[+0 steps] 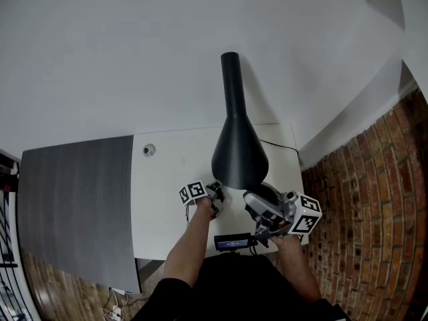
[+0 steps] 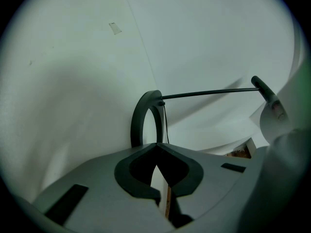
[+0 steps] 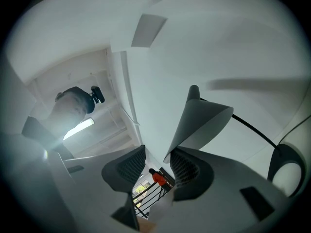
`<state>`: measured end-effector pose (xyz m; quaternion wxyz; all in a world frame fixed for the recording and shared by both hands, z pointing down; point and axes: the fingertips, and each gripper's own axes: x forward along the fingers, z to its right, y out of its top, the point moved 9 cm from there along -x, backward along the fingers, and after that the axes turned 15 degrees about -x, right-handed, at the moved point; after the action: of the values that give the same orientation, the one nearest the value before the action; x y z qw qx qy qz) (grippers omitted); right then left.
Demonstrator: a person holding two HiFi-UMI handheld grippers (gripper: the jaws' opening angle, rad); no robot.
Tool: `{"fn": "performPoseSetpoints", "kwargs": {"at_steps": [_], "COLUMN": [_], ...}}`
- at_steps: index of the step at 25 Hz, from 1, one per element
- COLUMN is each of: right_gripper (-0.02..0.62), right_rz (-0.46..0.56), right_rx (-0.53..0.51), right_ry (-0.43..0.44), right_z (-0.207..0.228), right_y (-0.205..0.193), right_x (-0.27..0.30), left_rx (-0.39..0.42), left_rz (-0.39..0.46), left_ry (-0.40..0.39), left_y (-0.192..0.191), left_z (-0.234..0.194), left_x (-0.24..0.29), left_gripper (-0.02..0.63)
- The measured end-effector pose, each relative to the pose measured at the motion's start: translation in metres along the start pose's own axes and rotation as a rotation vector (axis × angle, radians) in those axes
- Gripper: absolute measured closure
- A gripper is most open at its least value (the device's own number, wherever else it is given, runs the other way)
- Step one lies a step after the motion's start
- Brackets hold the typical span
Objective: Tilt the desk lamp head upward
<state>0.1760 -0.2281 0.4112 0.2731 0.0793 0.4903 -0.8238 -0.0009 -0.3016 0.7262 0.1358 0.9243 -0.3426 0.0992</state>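
Centre frame in the head view, the lamp head (image 1: 239,154) sits by my right gripper (image 3: 154,165), jaws wide and unclamped, left gripper (image 2: 156,147) pinched empty; a one-pad push could skid off its rim.

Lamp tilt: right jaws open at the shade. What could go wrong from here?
1. The right hand-held gripper is open with only the rim of the black conical lamp head at one jaw; a shallow bite could slip off on the lift.
2. The left hand-held gripper is shut in front of the black ring-shaped lamp base, seemingly not clamped on it; the lamp may tip or slide.
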Motion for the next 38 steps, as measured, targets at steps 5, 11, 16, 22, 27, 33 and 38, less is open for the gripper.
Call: {"fn": "performPoseSetpoints", "kwargs": {"at_steps": [5,11,16,22,27,33,38], "right_gripper": [0.431,0.431,0.431,0.431,0.433,0.433,0.433], "right_rz": [0.002,0.010,0.018,0.025,0.030,0.042,0.057], "right_rx": [-0.015,-0.046,-0.073,-0.108,-0.128,-0.138,-0.149], "right_ry": [0.005,0.024,0.043,0.060,0.068,0.077,0.090], "right_z": [-0.004,-0.013,-0.021,-0.028,-0.032,-0.036,-0.041], "right_y": [0.004,0.013,0.023,0.035,0.042,0.049,0.057], "right_x": [0.001,0.006,0.010,0.017,0.022,0.027,0.032], "left_rx": [-0.001,0.002,-0.002,0.000,-0.002,0.001,-0.001], "left_rz": [0.000,-0.002,-0.001,-0.001,-0.001,-0.001,-0.001], "left_ry": [0.001,-0.001,0.000,0.000,0.001,0.001,0.001], "left_y": [0.000,0.001,-0.001,0.000,0.000,0.000,-0.001], "left_z": [0.000,0.000,0.000,-0.001,0.000,-0.001,-0.001], "left_x": [0.000,0.001,0.001,0.001,0.001,0.001,0.001], "left_gripper": [0.595,0.595,0.595,0.595,0.595,0.595,0.595]}}
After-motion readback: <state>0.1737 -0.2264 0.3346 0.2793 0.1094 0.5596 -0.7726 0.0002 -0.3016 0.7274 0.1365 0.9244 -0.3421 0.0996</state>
